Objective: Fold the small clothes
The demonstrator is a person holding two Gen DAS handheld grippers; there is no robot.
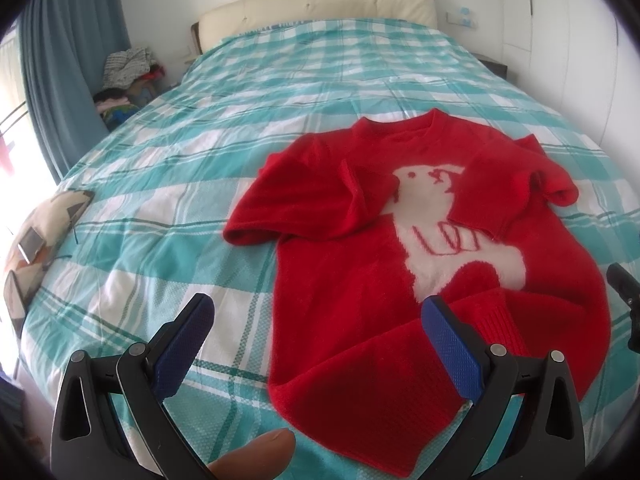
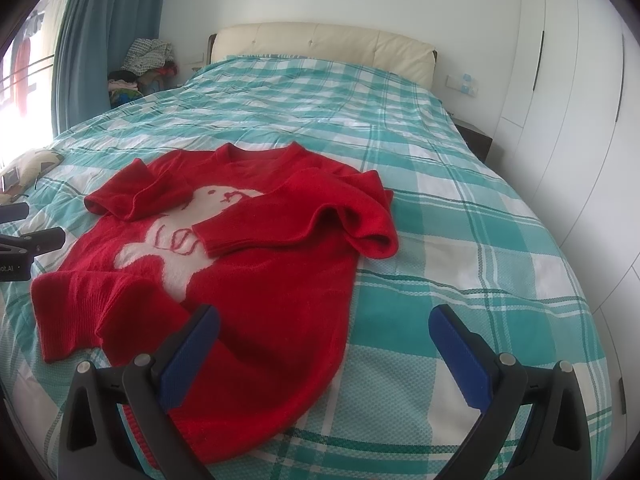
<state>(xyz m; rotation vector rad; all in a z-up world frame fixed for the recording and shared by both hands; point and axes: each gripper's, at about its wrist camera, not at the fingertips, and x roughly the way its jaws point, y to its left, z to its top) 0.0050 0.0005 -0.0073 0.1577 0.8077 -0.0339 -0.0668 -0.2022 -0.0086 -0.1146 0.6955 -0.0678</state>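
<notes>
Two tools hover above the foot of the bed [image 1: 320, 60], both with blue-padded jaws spread wide and holding nothing. One red sweater [image 1: 360, 272] with a white animal figure lies face up on the teal-and-white checked bedcover [image 2: 440, 240], its collar toward the cream headboard [image 2: 328, 44] and its hem toward the foot edge. Both sleeves are folded inward across the chest, and part of the hem is turned up on itself. The left tool [image 1: 318, 320] sits over the sweater's left side near the hem; a fingertip [image 1: 256, 456] shows beneath it. The right tool [image 2: 324, 332] sits over the sweater's right side near the hem. A patterned cushion [image 1: 48, 224] rests at the bed's left edge.
</notes>
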